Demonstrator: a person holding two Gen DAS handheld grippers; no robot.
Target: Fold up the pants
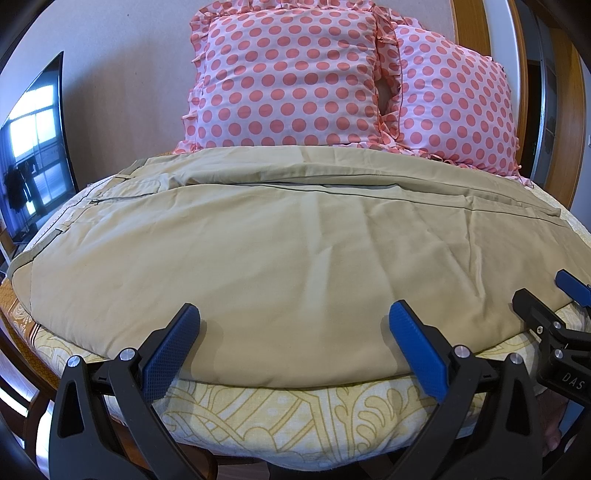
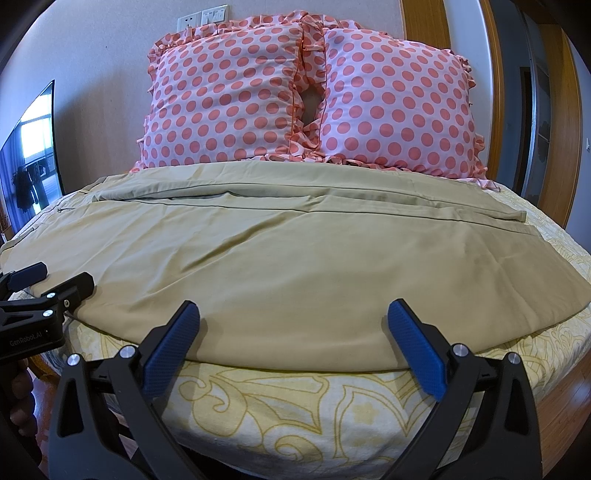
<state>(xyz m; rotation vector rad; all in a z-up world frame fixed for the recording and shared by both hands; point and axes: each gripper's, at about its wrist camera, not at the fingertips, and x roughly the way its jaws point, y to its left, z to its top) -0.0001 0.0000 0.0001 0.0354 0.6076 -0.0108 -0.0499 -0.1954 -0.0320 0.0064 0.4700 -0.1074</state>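
Khaki pants (image 1: pixel 277 251) lie spread flat across the bed, waist at the left, leg hems at the right; they show in the right wrist view (image 2: pixel 295 266) too. My left gripper (image 1: pixel 295 321) is open, its blue pads just above the pants' near edge, holding nothing. My right gripper (image 2: pixel 293 317) is open over the near edge further right, empty. The right gripper also shows at the right edge of the left wrist view (image 1: pixel 550 295). The left gripper shows at the left edge of the right wrist view (image 2: pixel 55 278).
Two pink polka-dot pillows (image 1: pixel 288 77) (image 2: pixel 395 99) lean against the wall behind the pants. The bed has a yellow patterned sheet (image 1: pixel 295 413) (image 2: pixel 314 406). A dark TV screen (image 1: pixel 33 155) stands at the left. A wooden door frame (image 2: pixel 424 22) is at the right.
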